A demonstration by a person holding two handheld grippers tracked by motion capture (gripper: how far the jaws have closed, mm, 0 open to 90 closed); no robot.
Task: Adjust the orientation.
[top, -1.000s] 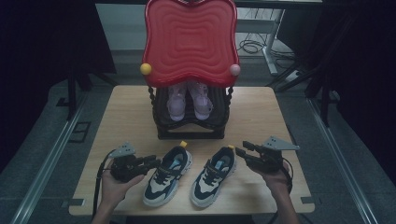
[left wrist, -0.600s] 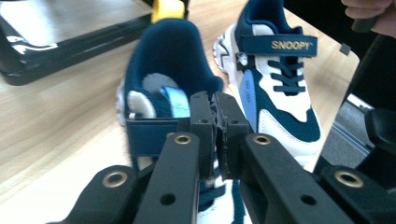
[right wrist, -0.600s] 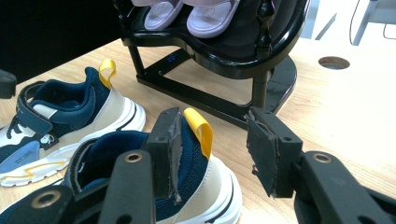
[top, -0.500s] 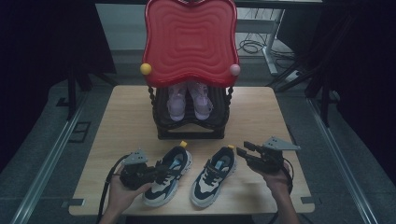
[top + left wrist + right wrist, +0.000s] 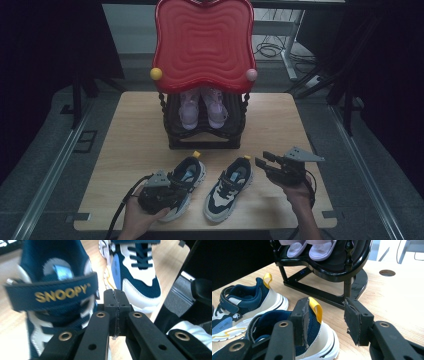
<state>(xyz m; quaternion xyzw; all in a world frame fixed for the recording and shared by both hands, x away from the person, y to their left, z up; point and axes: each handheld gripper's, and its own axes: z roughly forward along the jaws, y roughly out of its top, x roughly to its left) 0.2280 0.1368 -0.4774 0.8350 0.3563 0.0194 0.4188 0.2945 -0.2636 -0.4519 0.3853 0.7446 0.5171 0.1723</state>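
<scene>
Two navy-and-white sneakers lie side by side on the wooden table: the left shoe [image 5: 189,172] and the right shoe [image 5: 230,187]. My left gripper [image 5: 181,187] lies over the left shoe's forepart. Its jaws have just been closing. In the left gripper view the left gripper [image 5: 116,298] has its pads pressed flat together beside the "SNOOPY" strap [image 5: 60,293], and I see nothing between them. My right gripper [image 5: 261,159] hovers open by the right shoe's heel. The right gripper [image 5: 327,317] has its left pad in front of the yellow heel loop [image 5: 315,308].
A black shoe rack [image 5: 205,137] with a red wavy top [image 5: 202,42] stands mid-table behind the shoes. A pair of pink shoes [image 5: 202,107] sits on its shelf. The table's front edge [image 5: 200,225] is close to both hands. A cable hole [image 5: 387,272] lies past the rack.
My left gripper has slid right and toward the front edge, onto the left shoe, and its jaws have closed. The right gripper has stayed where it was.
</scene>
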